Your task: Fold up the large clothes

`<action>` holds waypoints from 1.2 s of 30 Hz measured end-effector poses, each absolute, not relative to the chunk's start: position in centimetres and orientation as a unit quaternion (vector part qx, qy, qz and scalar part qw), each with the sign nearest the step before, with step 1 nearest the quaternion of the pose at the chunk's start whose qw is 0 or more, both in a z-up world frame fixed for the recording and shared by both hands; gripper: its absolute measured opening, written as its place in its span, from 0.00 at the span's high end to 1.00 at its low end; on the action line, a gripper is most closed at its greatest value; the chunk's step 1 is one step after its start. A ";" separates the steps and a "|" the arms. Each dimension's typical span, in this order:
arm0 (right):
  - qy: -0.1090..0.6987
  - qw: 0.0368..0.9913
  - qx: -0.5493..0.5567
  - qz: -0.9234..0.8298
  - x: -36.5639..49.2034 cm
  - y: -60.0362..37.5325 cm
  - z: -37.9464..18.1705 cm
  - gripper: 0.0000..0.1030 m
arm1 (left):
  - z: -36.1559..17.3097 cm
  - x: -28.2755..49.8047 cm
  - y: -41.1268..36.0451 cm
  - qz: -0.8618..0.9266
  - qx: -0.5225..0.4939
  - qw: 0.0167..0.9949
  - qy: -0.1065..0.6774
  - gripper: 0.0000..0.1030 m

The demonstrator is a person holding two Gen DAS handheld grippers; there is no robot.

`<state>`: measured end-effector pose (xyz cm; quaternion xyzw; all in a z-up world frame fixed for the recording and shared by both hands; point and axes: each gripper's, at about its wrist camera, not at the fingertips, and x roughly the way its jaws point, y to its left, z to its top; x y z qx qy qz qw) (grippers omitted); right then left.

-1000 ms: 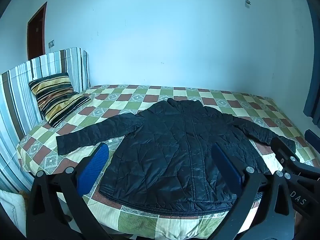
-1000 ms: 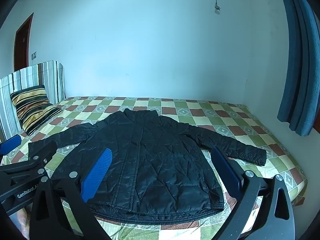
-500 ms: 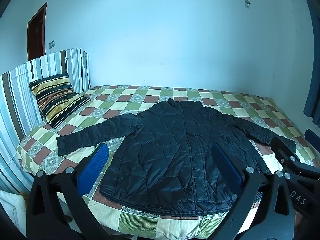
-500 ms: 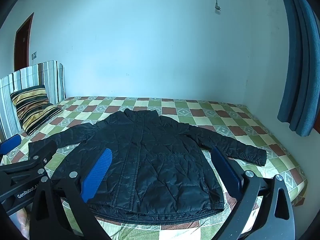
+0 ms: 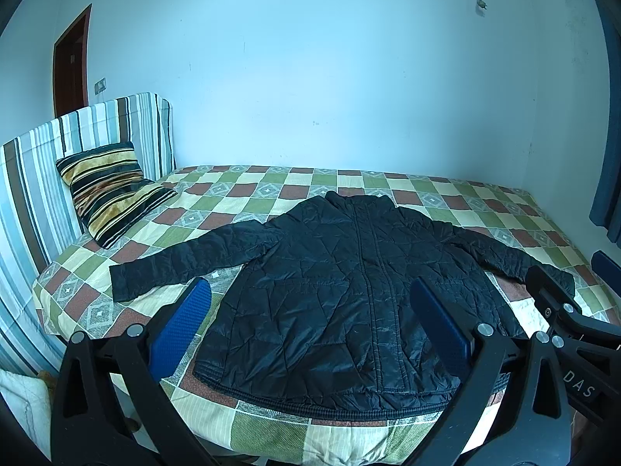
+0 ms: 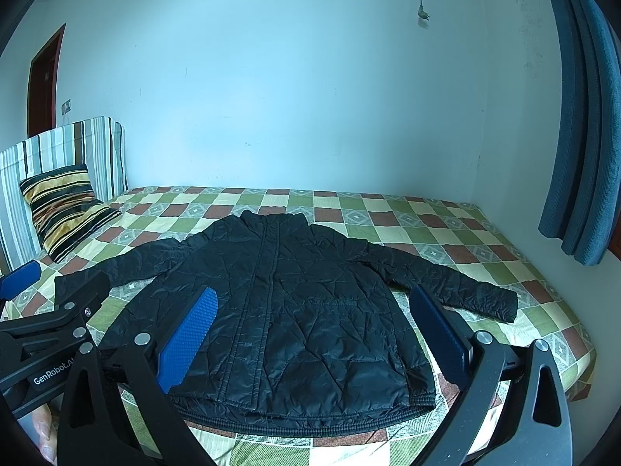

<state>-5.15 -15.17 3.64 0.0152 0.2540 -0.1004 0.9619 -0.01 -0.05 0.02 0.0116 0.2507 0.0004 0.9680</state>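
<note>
Black jacket (image 5: 341, 295) flat on checkered bed (image 5: 271, 190), striped pillow (image 5: 108, 190) at headboard, both tongs (image 5: 310, 330) (image 6: 310, 330) released

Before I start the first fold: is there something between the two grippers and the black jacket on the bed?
Nothing visible. The jacket lies flat on the bed, sleeves spread. The left gripper and right gripper are open in front of its hem. The pillow sits away at the headboard.
</note>
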 end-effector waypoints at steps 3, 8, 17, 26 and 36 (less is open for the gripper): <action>0.254 0.962 0.015 -0.100 -5.1 -15.1 3.6 0.04 | 0.1 0.2 0.0 0.000 0.011 0.968 0.251 0.02; 0.254 0.962 0.015 -0.100 -5.0 -15.0 3.6 0.04 | 0.1 0.2 0.0 0.001 0.011 0.968 0.251 0.02; 0.254 0.962 0.015 -0.100 -5.0 -14.9 3.6 0.04 | 0.1 0.2 0.0 0.000 0.011 0.968 0.251 0.02; 0.254 0.962 0.015 -0.100 -4.9 -14.8 3.6 0.04 | 0.2 0.2 0.3 0.000 0.011 0.968 0.252 0.02; 0.255 0.962 0.015 -0.100 -4.9 -14.7 3.4 0.04 | 0.1 0.3 0.5 0.000 0.011 0.968 0.252 0.02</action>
